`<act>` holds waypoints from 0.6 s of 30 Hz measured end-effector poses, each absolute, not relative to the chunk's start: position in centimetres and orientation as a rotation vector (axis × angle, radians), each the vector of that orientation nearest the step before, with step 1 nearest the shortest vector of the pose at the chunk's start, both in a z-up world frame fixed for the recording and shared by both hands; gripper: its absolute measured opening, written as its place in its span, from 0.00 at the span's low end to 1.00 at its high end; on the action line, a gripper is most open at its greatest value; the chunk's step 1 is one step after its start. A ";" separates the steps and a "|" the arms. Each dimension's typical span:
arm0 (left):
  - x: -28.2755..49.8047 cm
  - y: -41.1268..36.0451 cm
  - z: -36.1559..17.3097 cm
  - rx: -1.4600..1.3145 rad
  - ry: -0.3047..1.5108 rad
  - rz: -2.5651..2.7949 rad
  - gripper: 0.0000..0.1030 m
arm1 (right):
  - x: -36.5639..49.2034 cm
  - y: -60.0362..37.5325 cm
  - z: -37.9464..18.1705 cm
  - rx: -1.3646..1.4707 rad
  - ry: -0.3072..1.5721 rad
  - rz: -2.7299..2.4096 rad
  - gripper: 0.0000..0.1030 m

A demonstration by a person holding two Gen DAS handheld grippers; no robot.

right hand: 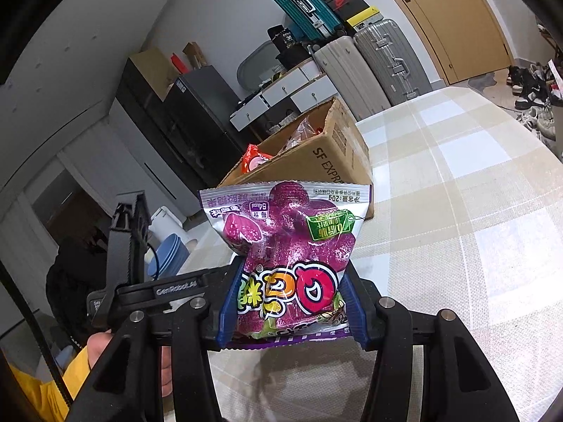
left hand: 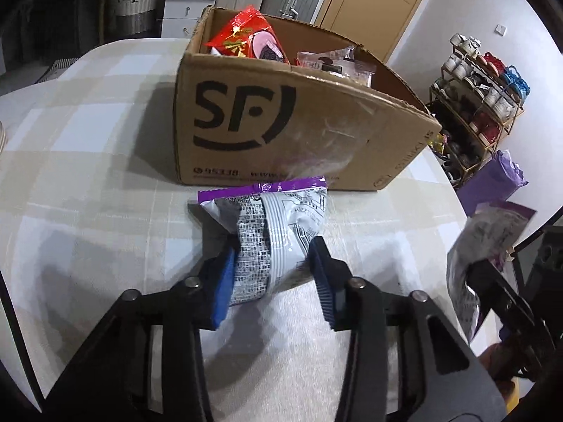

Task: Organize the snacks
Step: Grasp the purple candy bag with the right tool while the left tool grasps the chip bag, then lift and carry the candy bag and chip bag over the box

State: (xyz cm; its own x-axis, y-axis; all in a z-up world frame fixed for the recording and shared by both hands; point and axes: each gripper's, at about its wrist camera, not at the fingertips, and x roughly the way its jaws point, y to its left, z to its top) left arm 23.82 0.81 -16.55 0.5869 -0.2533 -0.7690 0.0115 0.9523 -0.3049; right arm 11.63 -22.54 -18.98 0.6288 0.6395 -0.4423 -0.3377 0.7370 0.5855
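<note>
My left gripper (left hand: 272,256) is shut on a purple and silver candy packet (left hand: 271,232), back side up, held just above the table in front of the cardboard SF box (left hand: 281,123). The box holds a red snack bag (left hand: 242,38) and a clear pink packet (left hand: 334,61). My right gripper (right hand: 290,299) is shut on a purple grape gummy packet (right hand: 288,246), held above the table with the box (right hand: 316,161) beyond it. The right gripper with its packet also shows at the right edge of the left wrist view (left hand: 489,256).
The table (left hand: 88,176) has a checked beige and white cloth. A shoe rack (left hand: 478,105) and a purple bag (left hand: 492,179) stand to the right of it. Suitcases (right hand: 369,56), drawers and a dark cabinet (right hand: 169,112) stand behind the box.
</note>
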 end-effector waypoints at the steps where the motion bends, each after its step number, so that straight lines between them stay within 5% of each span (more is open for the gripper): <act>1: 23.5 1.1 -16.4 -0.285 0.929 -0.143 0.34 | 11.6 -22.5 -19.0 0.482 0.685 0.583 0.51; 18: 19.6 1.7 -15.2 -0.282 0.905 -0.155 0.28 | 11.5 -22.7 -19.2 0.502 0.681 0.564 0.51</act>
State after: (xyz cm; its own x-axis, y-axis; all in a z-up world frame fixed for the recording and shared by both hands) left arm 19.59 1.70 -15.21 0.6100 -0.2500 -0.7520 0.0140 0.9522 -0.3052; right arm 11.46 -22.70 -19.16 0.6416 0.6284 -0.4398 -0.3153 0.7388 0.5957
